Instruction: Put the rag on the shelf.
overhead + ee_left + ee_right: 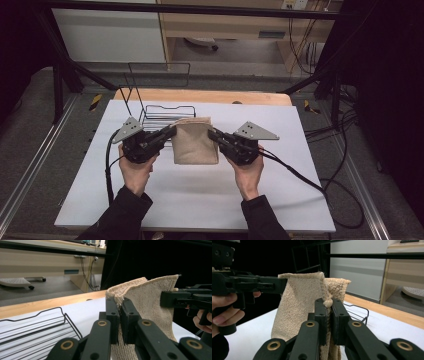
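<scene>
A folded beige towel [194, 142] hangs between my two grippers above the white table top [200, 195]. My left gripper [173, 131] is shut on the towel's upper left corner. In the left gripper view, the towel [150, 300] edge is pinched between the jaws of my left gripper [119, 305]. My right gripper [210, 133] is shut on the upper right corner. In the right gripper view, the towel [299, 300] edge is likewise clamped in my right gripper [329, 305]. The lower end of the towel hangs down toward the table.
A black wire basket [162, 116] stands on the table just behind the towel, also seen as the wire basket [37, 327] at the left. A wooden strip [200, 96] edges the table's far side. Cables [107, 170] trail from both grippers.
</scene>
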